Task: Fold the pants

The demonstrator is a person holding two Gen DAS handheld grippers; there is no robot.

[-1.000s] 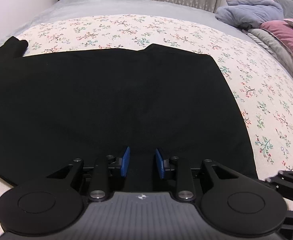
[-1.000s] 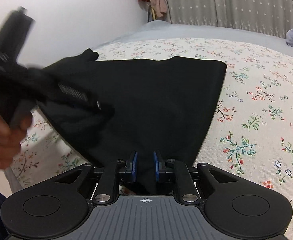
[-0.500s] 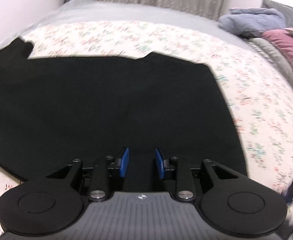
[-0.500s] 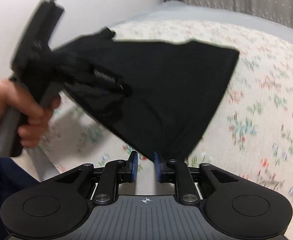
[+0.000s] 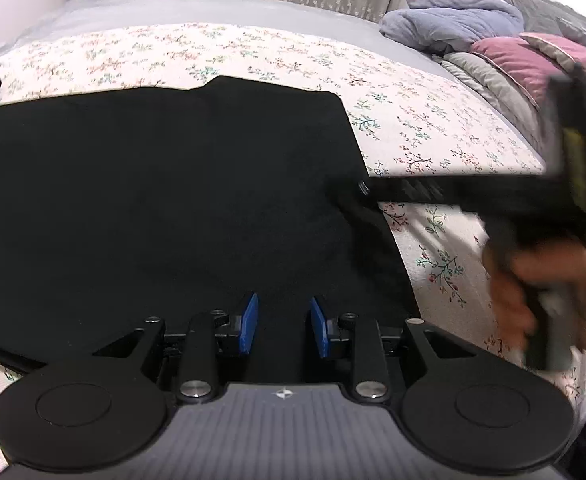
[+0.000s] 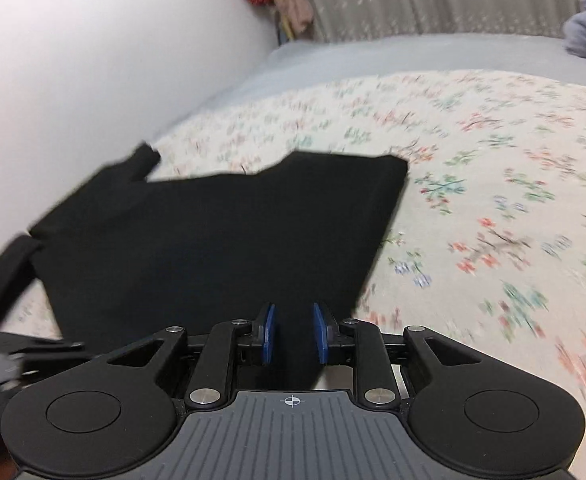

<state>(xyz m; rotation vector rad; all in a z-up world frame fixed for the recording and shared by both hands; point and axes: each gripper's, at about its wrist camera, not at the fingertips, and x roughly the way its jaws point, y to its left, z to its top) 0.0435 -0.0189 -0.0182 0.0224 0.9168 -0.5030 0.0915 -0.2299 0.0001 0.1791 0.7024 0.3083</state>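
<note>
- Pants (image 5: 165, 208): the black garment lies spread flat on the floral bedsheet (image 5: 433, 120), toward your side of the bed; it reads as a broad panel with one straight right-hand edge, so at least one fold looks to be made
- Far corner (image 6: 141, 160): in the right wrist view a narrow strip of the cloth juts out at the far left, not squared with the rest; this part looks unfinished
- Left gripper (image 5: 284, 330): your blue pads stand partly apart with black cloth running between them; whether they press on it cannot be told, because cloth and gripper body are both black
- Right gripper (image 6: 292, 334): its pads stand a little apart at the near right corner of the pants; cloth passes between them, though the blur leaves it unclear whether it is pinched
- Right hand (image 5: 545, 292): seen blurred at the right edge of the left wrist view, holding its tool beside the pants' right edge
- Remaining, as judged: a further fold to make the panel compact, then tidying the stray strip
</note>
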